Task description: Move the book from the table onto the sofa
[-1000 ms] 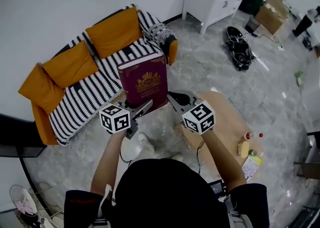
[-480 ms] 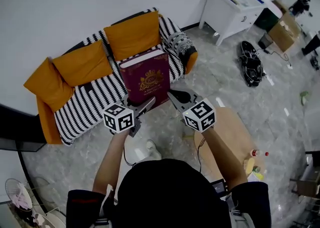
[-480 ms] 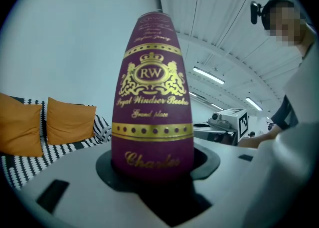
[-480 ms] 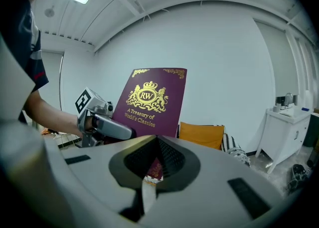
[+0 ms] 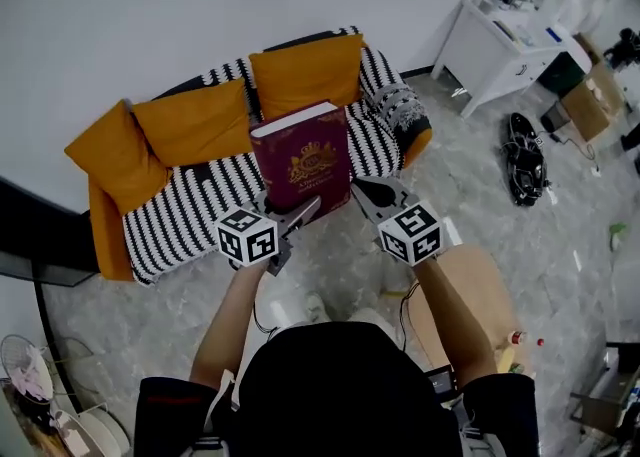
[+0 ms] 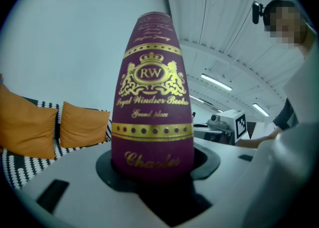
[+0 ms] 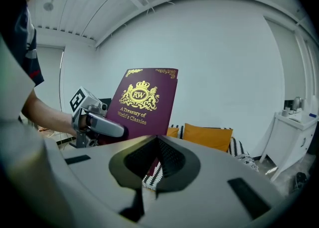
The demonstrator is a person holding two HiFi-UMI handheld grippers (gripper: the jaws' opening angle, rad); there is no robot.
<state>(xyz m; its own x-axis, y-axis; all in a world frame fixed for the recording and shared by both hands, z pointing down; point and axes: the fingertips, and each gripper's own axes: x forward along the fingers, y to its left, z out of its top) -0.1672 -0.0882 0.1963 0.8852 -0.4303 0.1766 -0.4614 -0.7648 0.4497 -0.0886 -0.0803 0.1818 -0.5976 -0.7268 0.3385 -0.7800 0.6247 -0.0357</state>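
A thick maroon book (image 5: pixel 303 160) with gold print stands upright in the air in front of the sofa (image 5: pixel 195 210), which has a black-and-white striped cover and orange cushions (image 5: pixel 300 73). My left gripper (image 5: pixel 303 212) is shut on the book's lower edge; in the left gripper view the spine (image 6: pixel 152 122) fills the space between the jaws of the left gripper (image 6: pixel 157 164). My right gripper (image 5: pixel 366 192) is shut, its tip beside the book's lower right corner. The right gripper view shows the closed right gripper (image 7: pixel 157 147) with the book's cover (image 7: pixel 142 105) just behind it.
A round wooden table (image 5: pixel 470 285) lies behind my right arm. A white desk (image 5: pixel 510 45), a black bag on the floor (image 5: pixel 525 160) and a cardboard box (image 5: pixel 590 105) are at the right. Grey marble floor (image 5: pixel 340 250) lies between me and the sofa.
Both grippers and the upright book have been carried toward the sofa, which now sits nearer and more central. The wooden table has dropped behind. Neither gripper's jaws have changed.
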